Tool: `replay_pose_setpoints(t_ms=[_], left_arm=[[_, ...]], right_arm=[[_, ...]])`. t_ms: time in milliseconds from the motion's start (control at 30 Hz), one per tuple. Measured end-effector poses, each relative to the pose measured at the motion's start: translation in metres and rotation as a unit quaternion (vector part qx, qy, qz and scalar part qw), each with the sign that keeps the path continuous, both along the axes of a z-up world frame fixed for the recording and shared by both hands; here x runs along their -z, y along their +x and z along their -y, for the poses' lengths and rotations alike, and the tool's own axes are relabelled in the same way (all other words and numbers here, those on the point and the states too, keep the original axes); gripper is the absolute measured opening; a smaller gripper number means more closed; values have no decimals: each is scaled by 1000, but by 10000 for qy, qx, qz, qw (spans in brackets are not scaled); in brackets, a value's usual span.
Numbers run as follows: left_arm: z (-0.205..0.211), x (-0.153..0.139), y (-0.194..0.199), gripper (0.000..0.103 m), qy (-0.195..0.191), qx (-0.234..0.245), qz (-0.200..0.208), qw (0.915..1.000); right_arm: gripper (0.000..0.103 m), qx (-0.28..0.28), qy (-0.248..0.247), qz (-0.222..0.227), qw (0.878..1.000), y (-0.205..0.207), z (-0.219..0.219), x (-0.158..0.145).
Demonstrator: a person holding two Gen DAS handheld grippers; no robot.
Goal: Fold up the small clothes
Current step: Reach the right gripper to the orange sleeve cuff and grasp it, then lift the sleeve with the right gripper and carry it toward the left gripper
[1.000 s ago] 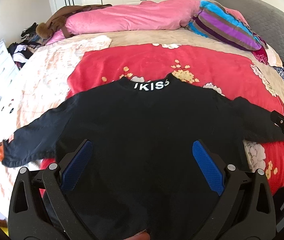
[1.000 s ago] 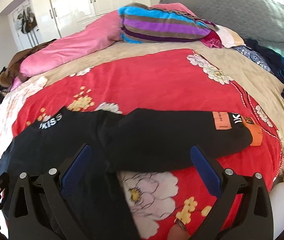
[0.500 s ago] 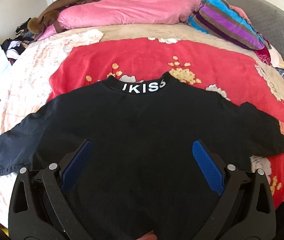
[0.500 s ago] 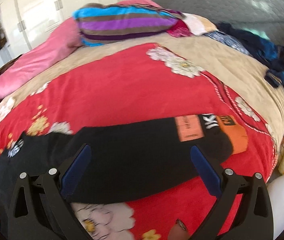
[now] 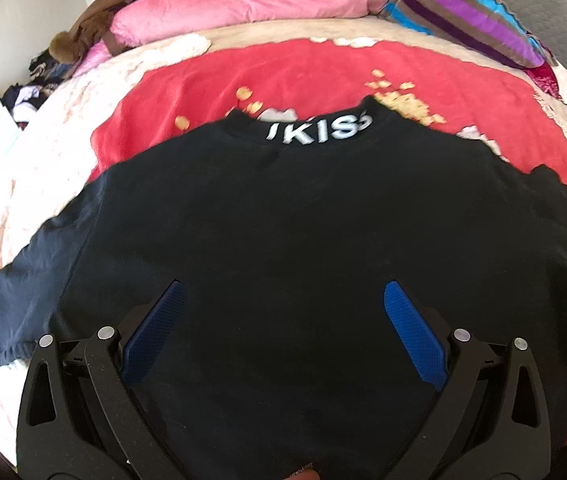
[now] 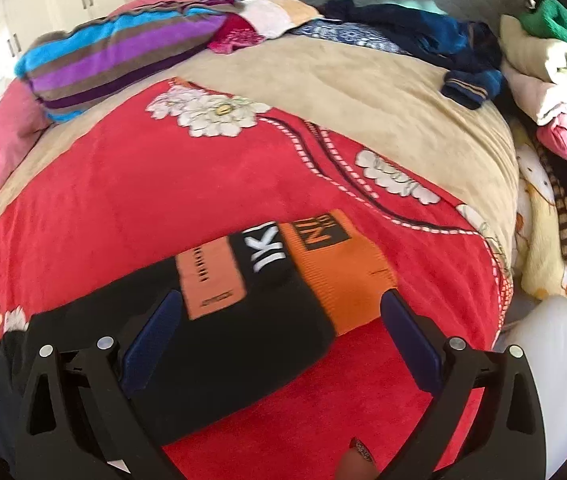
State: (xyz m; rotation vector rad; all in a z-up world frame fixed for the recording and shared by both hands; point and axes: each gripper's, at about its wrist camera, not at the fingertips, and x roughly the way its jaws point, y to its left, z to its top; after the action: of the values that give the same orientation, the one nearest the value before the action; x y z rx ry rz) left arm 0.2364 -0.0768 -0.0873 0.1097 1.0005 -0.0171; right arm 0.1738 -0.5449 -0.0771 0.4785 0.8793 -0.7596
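My left hand-held gripper [image 5: 279,320] hangs wide open over the body of the black sweatshirt [image 5: 283,220], gripping nothing. My right hand-held gripper [image 6: 281,334], just as wide and empty, hovers over its sleeve [image 6: 219,320] near the orange cuff [image 6: 343,276]. The sweatshirt lies flat, collar away from me, on the red flowered blanket [image 6: 143,184] covering the bed.

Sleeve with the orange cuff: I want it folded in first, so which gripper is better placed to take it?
Right. The right gripper is open directly over the orange cuff, fingers either side. The left gripper hangs open over the middle of the black sweatshirt.
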Motion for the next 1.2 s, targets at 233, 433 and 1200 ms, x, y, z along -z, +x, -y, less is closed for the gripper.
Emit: replay_pose_setpoints(t_ms=[233,433,1200], left_arm=[[-9,13,5,94,-212,-68,-192,9996],[-6,17,4,94,-217,-46,-224,9995],[-21,-9,5,94,-310,-188,13,9993]], right_arm=[[99,441,526,16,9976,-4,26,17],[69,408,801,184,9958,0,38,21],[13,-3007,1872,1996,9136,66,-143,-45]])
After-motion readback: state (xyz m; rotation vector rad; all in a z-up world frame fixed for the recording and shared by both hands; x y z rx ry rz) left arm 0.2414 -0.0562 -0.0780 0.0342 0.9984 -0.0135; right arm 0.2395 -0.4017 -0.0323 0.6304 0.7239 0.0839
